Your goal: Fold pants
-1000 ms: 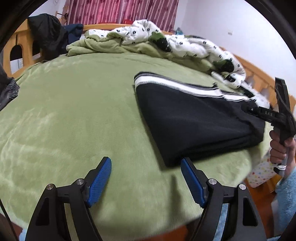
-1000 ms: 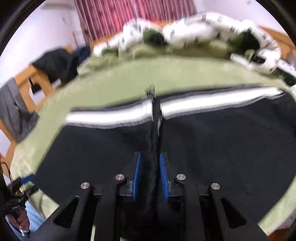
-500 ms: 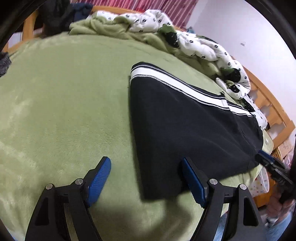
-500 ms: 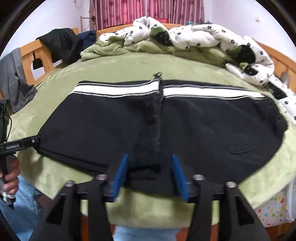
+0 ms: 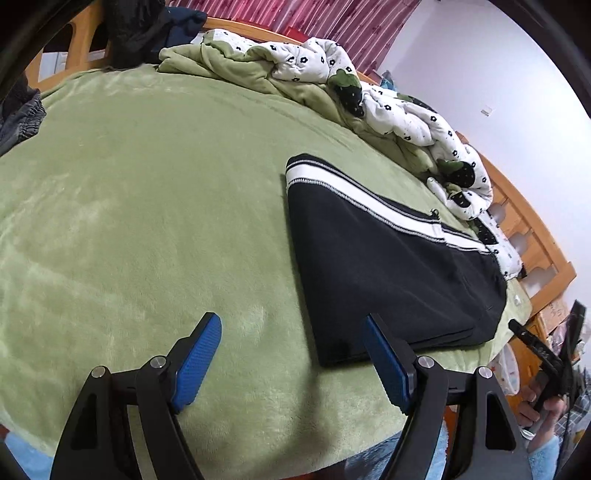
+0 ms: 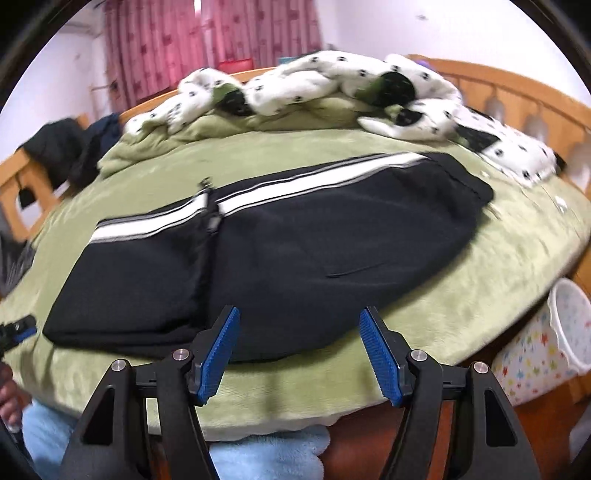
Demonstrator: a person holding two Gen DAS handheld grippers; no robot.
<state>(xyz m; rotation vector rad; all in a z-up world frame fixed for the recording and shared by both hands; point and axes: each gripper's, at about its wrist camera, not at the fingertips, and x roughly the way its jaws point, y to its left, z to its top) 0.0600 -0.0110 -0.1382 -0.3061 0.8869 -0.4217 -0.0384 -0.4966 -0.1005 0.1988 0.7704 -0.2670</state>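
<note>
**Folding nearly done, both claws off the cloth**

Lying flat near the front edge of the bed, the pants [image 6: 280,251] were already a compact black slab, the white stripe running along the far side and layered edges stacked at the near-left corner. We judged the main folds finished; whether one more fold across the middle was wanted, we could not tell, and at most some squaring of the edges seemed left.

Our right gripper [image 6: 299,354] hovered just short of the near edge of the bundle, jaws spread wide and holding nothing. Our left gripper [image 5: 291,362] hung beside the left corner, likewise released and empty, its right pad [image 5: 388,365] just beside the fabric's corner.

Beyond the bundle, the green blanket [image 5: 147,206] gave us wide bare room to the left for sliding or turning the slab. The spotted quilt [image 5: 413,122] was heaped along the far side, near the striped edge. To the right, the bed edge fell away toward a star-patterned bin [image 6: 546,347], so we judged that side the tighter one. Dark clothes [image 5: 136,29] hung on the wooden frame [image 5: 85,44], well apart.
</note>
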